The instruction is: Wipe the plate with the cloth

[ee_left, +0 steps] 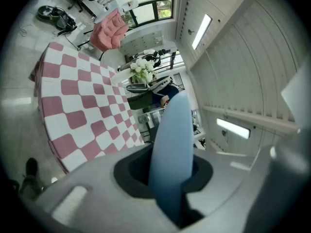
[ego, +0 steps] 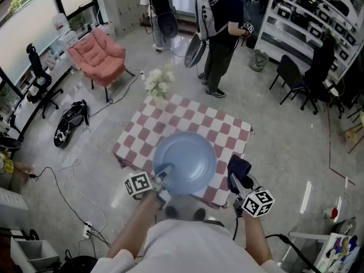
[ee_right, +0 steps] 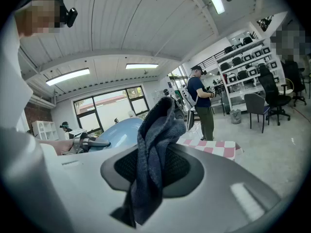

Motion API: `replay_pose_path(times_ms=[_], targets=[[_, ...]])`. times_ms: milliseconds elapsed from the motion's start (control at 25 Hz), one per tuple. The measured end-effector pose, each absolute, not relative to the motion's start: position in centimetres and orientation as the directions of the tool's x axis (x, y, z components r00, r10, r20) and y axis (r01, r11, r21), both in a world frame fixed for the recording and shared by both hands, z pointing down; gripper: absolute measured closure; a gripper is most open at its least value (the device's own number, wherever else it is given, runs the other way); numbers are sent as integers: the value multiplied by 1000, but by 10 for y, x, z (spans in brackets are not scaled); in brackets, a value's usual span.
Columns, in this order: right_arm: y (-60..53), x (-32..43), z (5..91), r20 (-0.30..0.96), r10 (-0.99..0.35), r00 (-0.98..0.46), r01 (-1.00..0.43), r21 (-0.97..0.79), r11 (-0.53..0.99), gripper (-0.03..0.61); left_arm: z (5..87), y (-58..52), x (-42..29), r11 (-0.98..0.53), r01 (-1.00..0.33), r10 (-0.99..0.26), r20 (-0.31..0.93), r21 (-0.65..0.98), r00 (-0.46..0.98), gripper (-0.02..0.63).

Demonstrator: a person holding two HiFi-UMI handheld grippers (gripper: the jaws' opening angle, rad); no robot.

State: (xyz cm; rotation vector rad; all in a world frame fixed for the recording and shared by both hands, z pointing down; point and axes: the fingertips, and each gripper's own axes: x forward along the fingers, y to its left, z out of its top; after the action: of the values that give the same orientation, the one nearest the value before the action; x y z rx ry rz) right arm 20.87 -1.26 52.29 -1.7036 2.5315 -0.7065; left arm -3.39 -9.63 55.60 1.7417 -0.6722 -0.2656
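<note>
left gripper point(ego: 161, 178) clamps blue plate point(ego: 185, 161) rim above table point(ego: 227, 127); right gripper point(ego: 238, 182) upright, pinching dark cloth point(ego: 238, 166)

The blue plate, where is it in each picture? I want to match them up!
Head view: the plate is low in the middle, big and round.
Left gripper view: edge-on, a thin blue sliver rising from the bottom middle.
Right gripper view: left of centre, peeking out behind the cloth.
Shared landmark: the checked tablecloth.
</note>
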Motion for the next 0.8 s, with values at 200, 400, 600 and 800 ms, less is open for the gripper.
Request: replay_pose_path(times_ms=[200, 400, 600, 800], targets=[[-17, 206, 523, 232, -880, -415, -873, -374, 313, 471, 556, -99, -33, -149, -296, -565, 165, 943, 808, 546], [-19, 205, 523, 230, -877, -421, -872, -370, 321, 471, 556, -98, -33, -147, -297, -566, 166, 943, 807, 546], [-19, 202, 519, 233, -871, -433, -869, -363, 336, 471, 554, -98, -35, -150, -299, -572, 164, 942, 803, 546], [-24, 201, 514, 223, -871, -438, -865, -369, 340, 469, 553, -102, -31, -157, -305, -582, 161, 939, 797, 545]])
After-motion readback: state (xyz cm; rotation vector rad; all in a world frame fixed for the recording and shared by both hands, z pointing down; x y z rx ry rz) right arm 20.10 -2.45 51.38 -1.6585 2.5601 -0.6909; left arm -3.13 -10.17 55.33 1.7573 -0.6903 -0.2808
